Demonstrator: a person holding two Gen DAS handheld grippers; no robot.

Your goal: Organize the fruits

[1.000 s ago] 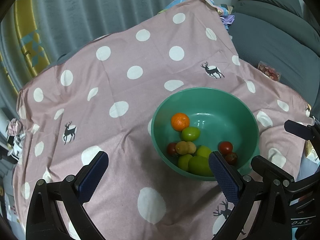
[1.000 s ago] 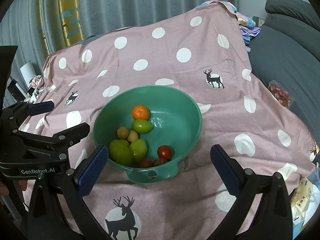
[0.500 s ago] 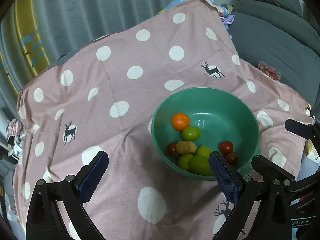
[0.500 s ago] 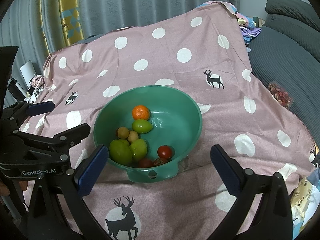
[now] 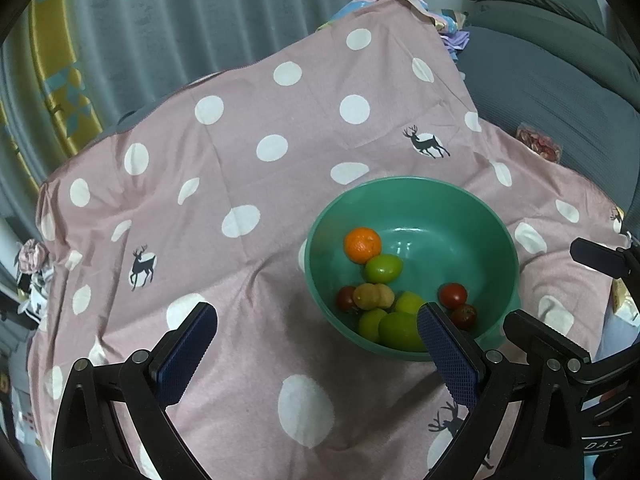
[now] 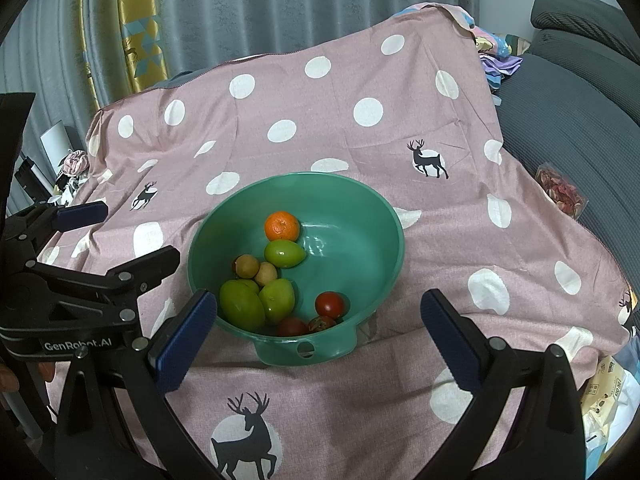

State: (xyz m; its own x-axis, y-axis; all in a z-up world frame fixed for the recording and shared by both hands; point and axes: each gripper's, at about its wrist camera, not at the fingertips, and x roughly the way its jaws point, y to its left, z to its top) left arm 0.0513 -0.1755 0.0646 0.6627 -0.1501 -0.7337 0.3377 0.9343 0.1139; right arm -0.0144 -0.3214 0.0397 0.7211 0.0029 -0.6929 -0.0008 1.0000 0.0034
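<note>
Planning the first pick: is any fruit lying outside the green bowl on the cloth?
No, the orange and other fruits all sit inside the green bowl.

No visible change since earlier frames.
</note>
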